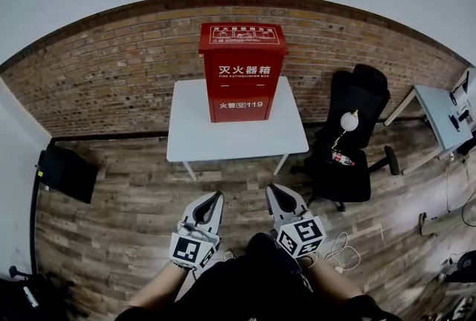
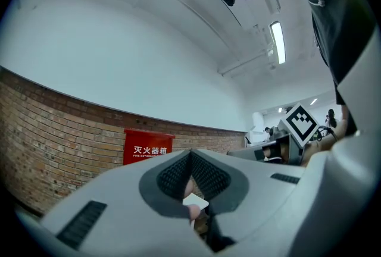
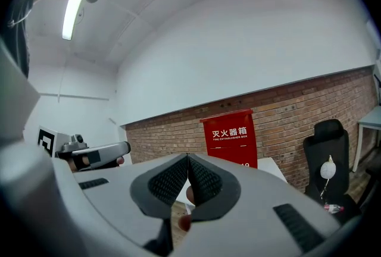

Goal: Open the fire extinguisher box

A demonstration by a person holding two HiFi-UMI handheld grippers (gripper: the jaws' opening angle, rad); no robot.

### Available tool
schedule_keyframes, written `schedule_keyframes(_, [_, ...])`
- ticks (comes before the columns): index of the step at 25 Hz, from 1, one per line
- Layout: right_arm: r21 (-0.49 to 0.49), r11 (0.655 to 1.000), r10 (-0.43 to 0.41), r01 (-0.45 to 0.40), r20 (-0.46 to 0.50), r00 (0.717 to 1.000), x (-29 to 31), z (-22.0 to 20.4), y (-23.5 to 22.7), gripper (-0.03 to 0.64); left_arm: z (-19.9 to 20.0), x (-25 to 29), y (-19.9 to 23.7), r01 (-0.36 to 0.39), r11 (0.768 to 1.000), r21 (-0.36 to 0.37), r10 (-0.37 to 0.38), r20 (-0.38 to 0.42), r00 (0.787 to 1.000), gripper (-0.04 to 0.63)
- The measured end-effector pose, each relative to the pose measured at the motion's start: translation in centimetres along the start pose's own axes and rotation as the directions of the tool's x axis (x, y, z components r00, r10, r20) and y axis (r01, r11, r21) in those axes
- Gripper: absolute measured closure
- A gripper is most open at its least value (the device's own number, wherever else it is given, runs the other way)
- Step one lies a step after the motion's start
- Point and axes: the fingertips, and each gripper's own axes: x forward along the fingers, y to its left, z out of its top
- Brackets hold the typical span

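Note:
The red fire extinguisher box stands upright with its lid down on a white table against the brick wall. It also appears in the left gripper view as the red box and in the right gripper view as the red box. My left gripper and right gripper are held low and close to my body, well short of the table. Both are shut with nothing between the jaws, tips touching, as seen on the left gripper and the right gripper.
A black office chair with a white object and a bottle on it stands right of the table. A dark monitor leans on the floor at left. A grey desk sits at far right. Cables lie on the wood floor.

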Motion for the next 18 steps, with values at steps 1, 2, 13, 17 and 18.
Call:
schedule_keyframes(1, [0.000, 1.000, -0.002, 0.002, 0.001, 1.000, 0.1, -0.1, 0.3, 0.597, -0.1, -0.1, 0.2, 0.003, 1.000, -0.002, -0.003, -0.003, 1.000, 0.546])
schedule_keyframes(2, [-0.003, 1.000, -0.004, 0.004, 0.002, 1.000, 0.3, -0.1, 0.5, 0.597, -0.3, -0.1, 0.3, 0.006, 1.000, -0.003, -0.006, -0.005, 1.000, 0.546])
schedule_keyframes(13, [-0.011, 0.998, -0.058, 0.058, 0.009, 0.998, 2.3, -0.2, -2.7, 0.597, -1.2, 2.4, 2.5, 0.014, 1.000, -0.028, -0.014, -0.013, 1.000, 0.546])
schedule_keyframes(17, [-0.009, 0.998, -0.056, 0.056, 0.000, 0.998, 4.6, -0.2, -4.8, 0.597, -1.6, 4.5, 4.1, -0.008, 1.000, -0.024, 0.008, -0.019, 1.000, 0.546])
schedule_keyframes(18, [-0.012, 0.999, -0.052, 0.052, 0.002, 0.999, 5.3, 0.1, -5.2, 0.597, -1.6, 5.2, 4.5, -0.014, 1.000, -0.026, 0.013, -0.019, 1.000, 0.546])
